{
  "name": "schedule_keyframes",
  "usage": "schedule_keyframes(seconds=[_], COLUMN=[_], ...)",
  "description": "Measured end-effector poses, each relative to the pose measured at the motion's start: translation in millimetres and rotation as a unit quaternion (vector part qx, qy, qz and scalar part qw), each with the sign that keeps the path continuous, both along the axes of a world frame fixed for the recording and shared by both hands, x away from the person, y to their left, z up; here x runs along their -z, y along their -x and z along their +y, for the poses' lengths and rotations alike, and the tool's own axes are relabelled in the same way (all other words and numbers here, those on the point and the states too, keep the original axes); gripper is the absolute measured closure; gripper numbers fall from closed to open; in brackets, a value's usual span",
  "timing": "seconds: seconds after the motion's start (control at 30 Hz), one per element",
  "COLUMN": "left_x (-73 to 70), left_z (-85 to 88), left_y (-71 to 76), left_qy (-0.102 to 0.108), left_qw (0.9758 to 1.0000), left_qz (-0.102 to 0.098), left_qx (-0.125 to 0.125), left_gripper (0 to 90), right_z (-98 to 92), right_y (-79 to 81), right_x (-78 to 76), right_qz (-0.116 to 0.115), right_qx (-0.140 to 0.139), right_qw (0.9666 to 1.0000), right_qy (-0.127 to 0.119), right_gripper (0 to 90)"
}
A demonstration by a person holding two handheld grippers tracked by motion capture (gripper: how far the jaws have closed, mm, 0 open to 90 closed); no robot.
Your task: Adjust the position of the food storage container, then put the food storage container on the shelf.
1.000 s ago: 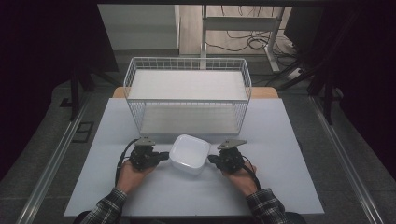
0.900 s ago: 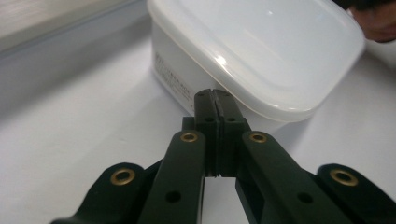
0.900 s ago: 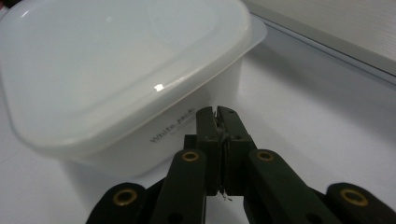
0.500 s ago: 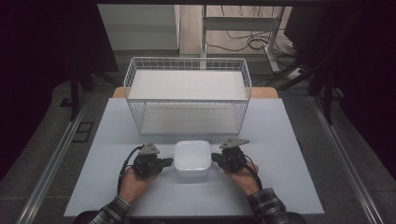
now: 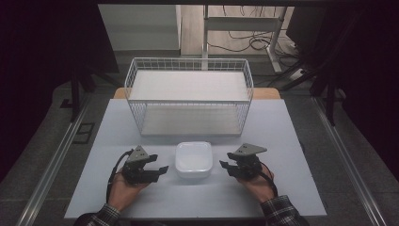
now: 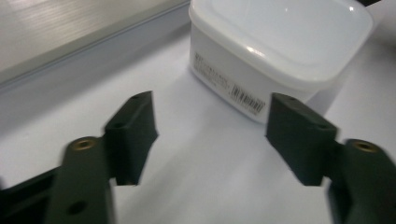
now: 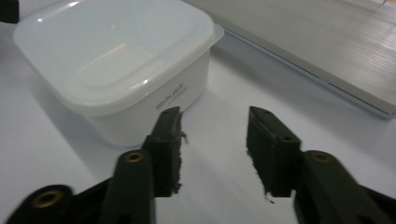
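A white lidded plastic container [image 5: 193, 159] rests on the pale table [image 5: 282, 127], just in front of a white wire basket [image 5: 188, 96]. My left gripper [image 5: 162, 170] lies left of the container with its jaws spread wide and nothing between them [image 6: 210, 135]; the container [image 6: 280, 46] stands ahead, a label on its side. My right gripper [image 5: 222, 166] lies right of the container, open too [image 7: 212, 144], its jaws beside the container's [image 7: 121, 60] near corner with a small gap showing.
The wire basket stands at the table's back centre with a flat board in it [image 7: 327, 42]. Beyond the far edge are a desk frame and cables [image 5: 249, 42] on the floor. Grey rails [image 5: 51, 165] run along both sides of the table.
The container came down onto the table and nearer the front edge. Both grippers let go of it and drew back sideways, left one leftward, right one rightward.
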State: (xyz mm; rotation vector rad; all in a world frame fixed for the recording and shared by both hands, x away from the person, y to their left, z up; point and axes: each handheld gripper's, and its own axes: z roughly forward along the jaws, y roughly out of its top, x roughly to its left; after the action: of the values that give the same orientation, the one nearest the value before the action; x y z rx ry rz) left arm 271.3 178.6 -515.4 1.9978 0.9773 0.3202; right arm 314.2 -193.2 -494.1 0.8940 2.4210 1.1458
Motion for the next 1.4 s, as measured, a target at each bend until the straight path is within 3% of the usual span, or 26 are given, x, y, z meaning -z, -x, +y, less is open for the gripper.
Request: schedule_keyframes(seconds=[0.03, 0.07, 0.1, 0.13, 0.2, 0.23, 0.33, 0.47, 0.7, 0.87, 1.07, 1.4], left_x=[1.5, 1.5, 2.0, 2.6, 3.2, 5.0, 8.0, 8.8, 5.8, 1.1, -1.4, -7.9], left_z=[3.0, 3.0, 5.1, 5.8, 6.4, 7.3, 10.1, 13.0, 14.0, 9.2, 2.9, -12.1], left_y=[2.6, 2.6, 5.3, 6.5, 8.1, 9.3, 8.1, 6.7, 3.7, 0.0, -6.4, -14.2], left_qy=[0.008, 0.008, 0.013, 0.013, 0.012, 0.012, 0.019, 0.027, 0.036, 0.036, 0.057, 0.064], left_qw=[1.0, 1.0, 0.9999, 0.9999, 0.9999, 0.9999, 0.9998, 0.9995, 0.9993, 0.9993, 0.9982, 0.9979], left_qz=[0.0, 0.0, -0.002, -0.002, -0.003, 0.002, 0.0, -0.009, 0.001, 0.002, 0.016, 0.005], left_qx=[0.001, 0.001, -0.001, 0.004, 0.004, 0.002, -0.006, -0.014, -0.013, -0.007, -0.009, 0.003], left_gripper=[24.1, 19.4, 15.2, 13.1, 6.3, 5.2, 3.5, 2.6, 3.4, 3.6, 0.7, 2.3], right_z=[-1.9, -1.9, -3.0, -3.0, -2.8, -0.9, 1.9, 2.4, 0.1, 4.9, 13.3, 23.2], right_y=[2.8, 2.8, 5.5, 6.9, 7.8, 10.2, 11.2, 10.3, 5.0, 3.4, 2.1, -0.7], right_x=[0.5, 0.5, 2.1, 3.4, 4.5, 8.0, 9.5, 10.6, 9.1, 7.2, 3.2, -4.3], right_qz=[0.004, 0.004, 0.008, 0.01, 0.01, 0.009, 0.007, 0.01, 0.012, 0.009, 0.002, 0.015], right_qx=[-0.002, -0.002, -0.011, -0.014, -0.017, -0.022, -0.025, -0.028, -0.024, -0.023, -0.024, -0.032], right_qw=[1.0, 1.0, 0.9999, 0.9998, 0.9998, 0.9996, 0.9995, 0.9994, 0.9996, 0.9997, 0.9997, 0.9988], right_qy=[0.001, 0.001, 0.0, 0.003, 0.006, 0.015, 0.016, 0.016, 0.002, -0.002, -0.006, -0.034], right_gripper=[39.4, 39.4, 29.1, 24.9, 21.5, 11.9, 6.7, 3.4, 2.7, 1.2, 0.0, 0.0])
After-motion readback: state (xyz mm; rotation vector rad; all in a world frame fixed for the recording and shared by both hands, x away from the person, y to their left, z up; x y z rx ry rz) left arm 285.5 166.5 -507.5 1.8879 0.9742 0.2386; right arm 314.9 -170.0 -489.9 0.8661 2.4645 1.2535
